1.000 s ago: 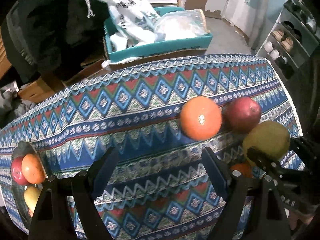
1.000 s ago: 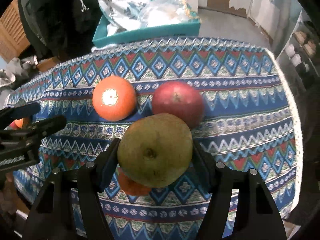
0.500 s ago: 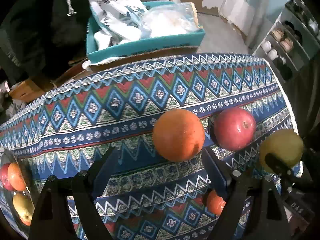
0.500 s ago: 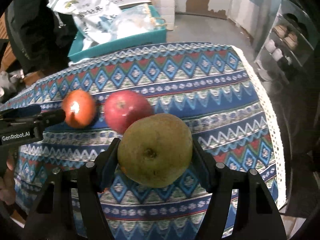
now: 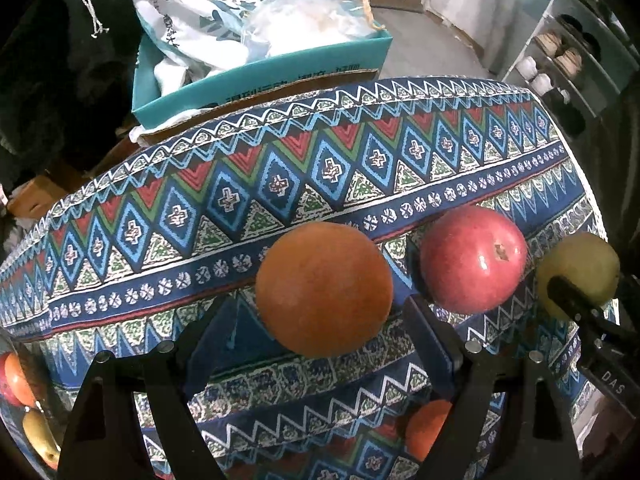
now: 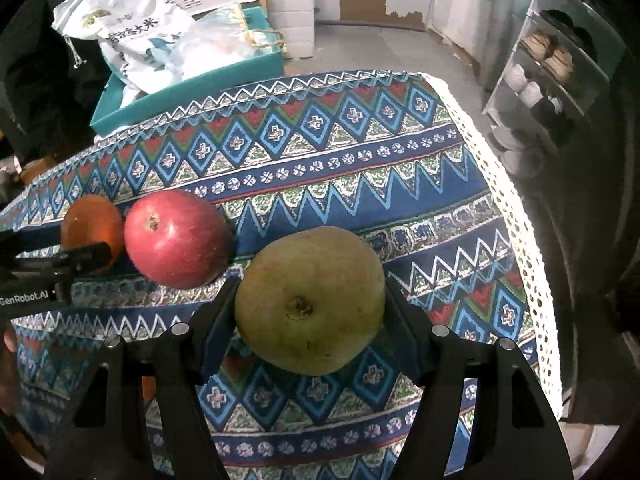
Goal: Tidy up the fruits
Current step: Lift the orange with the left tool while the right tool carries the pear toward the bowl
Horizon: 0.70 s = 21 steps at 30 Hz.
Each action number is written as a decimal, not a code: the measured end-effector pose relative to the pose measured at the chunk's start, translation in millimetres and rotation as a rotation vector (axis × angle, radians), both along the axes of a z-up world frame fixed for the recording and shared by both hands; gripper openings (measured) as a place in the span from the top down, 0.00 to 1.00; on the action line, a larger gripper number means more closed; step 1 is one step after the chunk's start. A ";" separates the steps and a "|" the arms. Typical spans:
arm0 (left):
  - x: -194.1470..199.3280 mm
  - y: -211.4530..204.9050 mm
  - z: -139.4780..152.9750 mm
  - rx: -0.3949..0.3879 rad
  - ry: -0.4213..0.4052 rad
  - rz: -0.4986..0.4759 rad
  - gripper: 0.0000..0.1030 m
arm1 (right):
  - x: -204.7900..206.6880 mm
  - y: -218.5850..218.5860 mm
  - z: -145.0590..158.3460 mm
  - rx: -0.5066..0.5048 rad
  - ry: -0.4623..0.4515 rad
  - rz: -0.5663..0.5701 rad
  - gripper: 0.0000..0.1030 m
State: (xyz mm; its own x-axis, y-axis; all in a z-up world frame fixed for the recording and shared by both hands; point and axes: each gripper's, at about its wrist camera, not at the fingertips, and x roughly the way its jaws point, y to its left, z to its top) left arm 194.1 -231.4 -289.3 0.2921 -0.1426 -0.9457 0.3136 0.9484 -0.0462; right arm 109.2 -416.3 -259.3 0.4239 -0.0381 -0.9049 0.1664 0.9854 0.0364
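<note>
The desk (image 5: 360, 184) is covered by a patterned cloth (image 6: 360, 184) in blue, red and green with a white lace border. Behind it, at 11 o'clock, a teal box (image 5: 280, 64) is filled with a printed white sack (image 5: 188, 4) and a clear plastic bag (image 5: 316, 20). A shoe rack (image 6: 548, 60) is seen at 2 o'clock, with a grey floor (image 6: 380, 48) between.

In the left wrist view, the left claw (image 5: 316, 332) is seen spread apart, with an orange (image 5: 324, 288) lying between its fingers but not gripped. A red apple (image 5: 474, 260) rests at 3 o'clock of the orange. A bowl of fruit (image 5: 20, 392) is glimpsed at 8 o'clock, and a smaller orange fruit (image 5: 428, 428) shows at 5 o'clock, near the desk edge.

The right claw (image 6: 310, 308) is clamped on a green-brown pear (image 6: 310, 300), which is held above the cloth.

Compared with a second earlier, the left claw has been brought forward so that the orange now sits between its fingers, and the pear has been carried away to the right of the apple
</note>
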 end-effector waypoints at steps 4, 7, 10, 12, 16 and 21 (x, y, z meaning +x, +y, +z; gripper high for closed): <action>2.1 -3.0 -5.0 0.014 -0.022 -0.018 0.16 | 2.9 1.8 -5.3 -0.013 0.002 0.009 0.33; 5.7 -2.4 -9.1 0.003 -0.016 -0.013 0.22 | 3.6 5.0 -6.8 -0.005 0.005 0.017 0.33; 8.4 -4.2 -11.9 -0.023 -0.001 -0.024 0.31 | 4.8 8.0 -7.1 -0.010 0.004 0.029 0.33; 7.6 -6.6 -11.9 -0.014 -0.014 -0.032 0.31 | 5.3 8.5 -7.7 -0.007 0.006 0.030 0.33; 5.8 -8.1 -11.7 -0.013 -0.026 -0.047 0.32 | 5.9 9.2 -8.7 0.003 0.011 0.030 0.33; 4.1 -1.2 -10.5 -0.039 -0.011 -0.025 0.33 | 6.6 10.9 -5.7 0.005 0.006 0.031 0.33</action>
